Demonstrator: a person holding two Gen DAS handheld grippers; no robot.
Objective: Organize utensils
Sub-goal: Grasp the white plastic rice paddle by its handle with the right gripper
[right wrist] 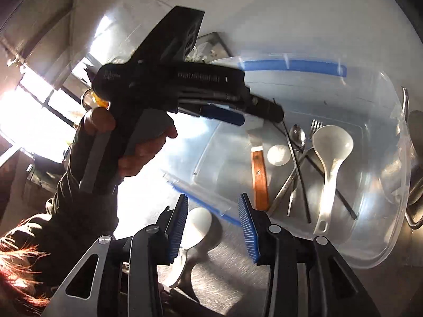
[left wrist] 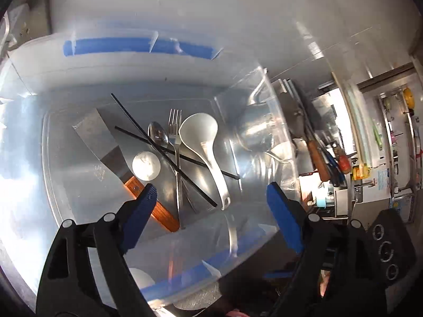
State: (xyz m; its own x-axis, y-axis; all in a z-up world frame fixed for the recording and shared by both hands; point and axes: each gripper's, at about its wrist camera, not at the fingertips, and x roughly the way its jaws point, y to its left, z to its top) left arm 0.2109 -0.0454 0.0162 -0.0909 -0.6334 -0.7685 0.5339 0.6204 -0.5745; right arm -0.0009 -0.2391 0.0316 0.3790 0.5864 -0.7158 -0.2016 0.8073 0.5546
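A clear plastic bin (left wrist: 79, 60) with blue-taped rims sits on the steel counter; it also shows in the right wrist view (right wrist: 391, 227). In it lie a white ladle (left wrist: 203, 137), a fork (left wrist: 175, 121), a metal spoon (left wrist: 158, 133), black chopsticks (left wrist: 137, 124), a wood-handled spatula (left wrist: 105, 145) and a small white round spoon (left wrist: 146, 165). My left gripper (left wrist: 211, 198) is open and empty above the bin; it also shows in the right wrist view (right wrist: 246, 112). My right gripper (right wrist: 213, 206) is open and empty just above a white rice paddle (right wrist: 197, 227) on the counter outside the bin.
A steel pot (left wrist: 253, 129) stands behind the bin's right wall. Beyond it lie a wood-handled turner (left wrist: 314, 155) and other tools. Steel shelves with small items stand at the far right (left wrist: 396, 137). A bright window shows at the left of the right wrist view (right wrist: 31, 116).
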